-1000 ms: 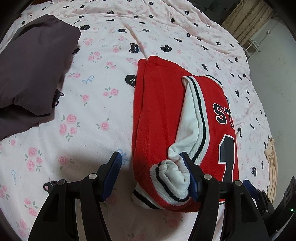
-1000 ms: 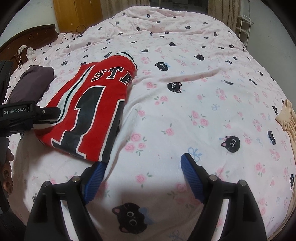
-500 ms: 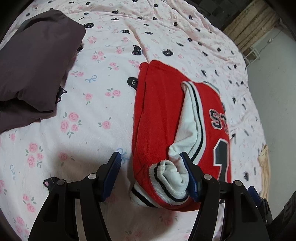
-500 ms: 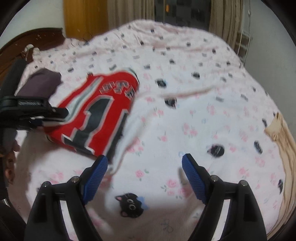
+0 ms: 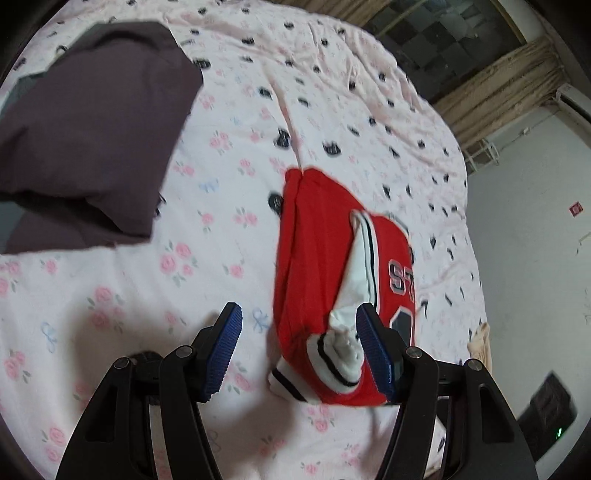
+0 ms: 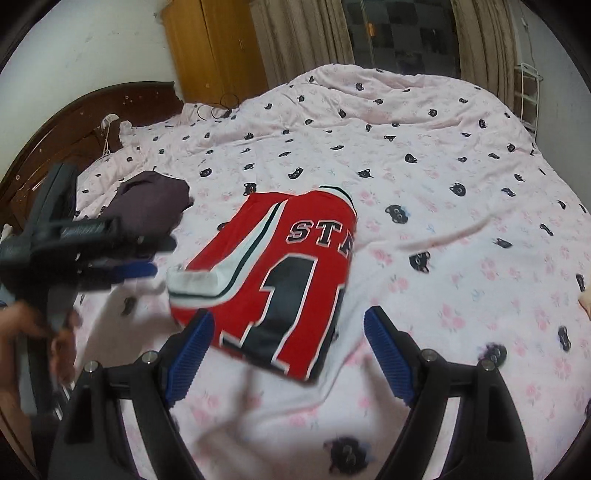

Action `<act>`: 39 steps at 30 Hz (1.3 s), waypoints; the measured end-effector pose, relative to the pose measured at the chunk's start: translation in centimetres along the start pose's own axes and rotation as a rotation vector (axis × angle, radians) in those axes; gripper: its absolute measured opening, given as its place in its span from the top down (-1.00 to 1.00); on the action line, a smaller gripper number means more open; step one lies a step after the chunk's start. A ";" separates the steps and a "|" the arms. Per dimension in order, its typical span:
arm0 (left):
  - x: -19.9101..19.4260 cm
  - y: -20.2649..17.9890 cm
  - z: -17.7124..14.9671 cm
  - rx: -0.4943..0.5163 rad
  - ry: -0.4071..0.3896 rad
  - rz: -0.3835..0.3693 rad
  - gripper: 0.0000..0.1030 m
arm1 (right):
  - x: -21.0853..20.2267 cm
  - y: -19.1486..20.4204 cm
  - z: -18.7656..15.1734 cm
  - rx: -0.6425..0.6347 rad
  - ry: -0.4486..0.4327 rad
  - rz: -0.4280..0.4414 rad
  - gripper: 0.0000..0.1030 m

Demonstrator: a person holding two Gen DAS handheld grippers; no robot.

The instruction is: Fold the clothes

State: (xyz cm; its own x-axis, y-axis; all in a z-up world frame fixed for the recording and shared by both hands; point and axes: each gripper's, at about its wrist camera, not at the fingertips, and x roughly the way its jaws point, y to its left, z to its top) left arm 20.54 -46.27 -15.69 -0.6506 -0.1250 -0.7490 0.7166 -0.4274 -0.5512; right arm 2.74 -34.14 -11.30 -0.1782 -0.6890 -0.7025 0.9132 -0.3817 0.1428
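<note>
The folded red jersey [image 6: 291, 273] lies flat on the bed [image 6: 443, 206], near a dark garment [image 5: 85, 129]. The left gripper [image 5: 297, 347] hovers beside its cuffed end, fingers [image 5: 225, 350] apart, gripping nothing. The right gripper [image 6: 288, 354] hovers above the jersey, spread wide, empty.

Home bedroom: big bed under a pink duvet [image 6: 424, 155] printed with black cat faces and roses, dark carved wooden headboard [image 6: 85, 122] at its far end. Orange-brown wooden wardrobe [image 6: 210, 48] against a white wall, beige curtains [image 6: 303, 33] over a dark window, white wire rack [image 6: 528, 96] in the corner. Clothes lying on the bed, a folded red jersey [image 6: 288, 280] and a dark purple garment [image 5: 85, 122], fit a lived-in room.
</note>
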 end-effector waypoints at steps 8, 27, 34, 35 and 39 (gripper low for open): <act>1.4 0.0 -1.0 0.023 0.058 0.095 -0.16 | 5.7 -1.0 -0.8 0.019 0.190 -0.060 -0.64; 3.2 0.1 -1.7 0.067 0.082 0.188 -0.16 | 9.1 -12.8 -0.6 0.730 0.252 0.694 -0.66; 3.3 0.2 -1.6 0.065 0.085 0.189 -0.16 | 9.4 -11.9 -0.2 0.669 0.303 0.655 -0.65; 3.3 0.2 -1.6 0.064 0.086 0.188 -0.16 | 9.5 -11.5 -0.2 0.649 0.321 0.634 -0.65; 3.3 0.2 -1.6 0.061 0.086 0.188 -0.16 | 10.3 -9.8 0.0 0.571 0.362 0.585 -0.71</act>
State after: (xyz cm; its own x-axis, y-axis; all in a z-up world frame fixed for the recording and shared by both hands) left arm 18.92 -45.36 -18.90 -0.4813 -0.1324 -0.8665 0.8052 -0.4576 -0.3773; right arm -8.06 -37.51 -19.90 0.4739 -0.6695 -0.5721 0.4829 -0.3457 0.8045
